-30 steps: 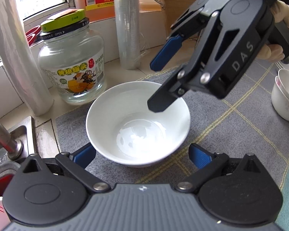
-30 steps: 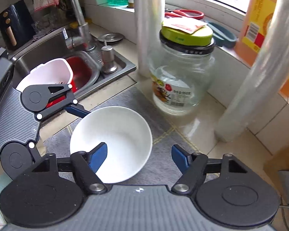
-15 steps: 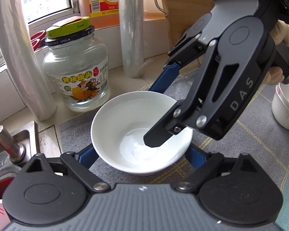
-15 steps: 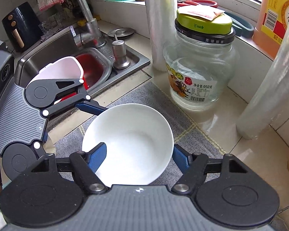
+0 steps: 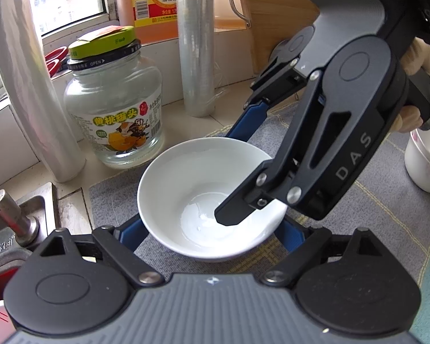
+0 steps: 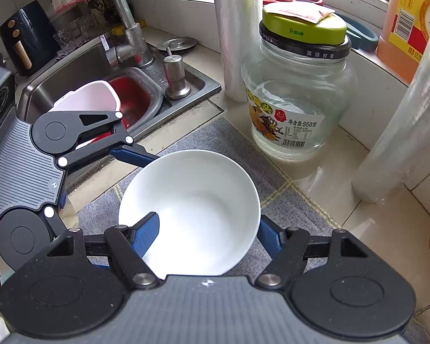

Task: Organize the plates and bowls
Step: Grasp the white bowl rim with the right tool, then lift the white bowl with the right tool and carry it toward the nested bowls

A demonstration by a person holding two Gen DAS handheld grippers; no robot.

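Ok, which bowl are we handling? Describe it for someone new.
Find the steel sink; beside it lies a grey mat. On the mat, before the glass jar, sits the plain white bowl, larger than the patterned cups.

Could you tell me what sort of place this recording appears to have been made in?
Most likely a home kitchen counter by a window. A steel sink with a tap sits beside the mat; a white bowl rests on it, and a big glass jar and a cooking-wine bottle stand nearby.
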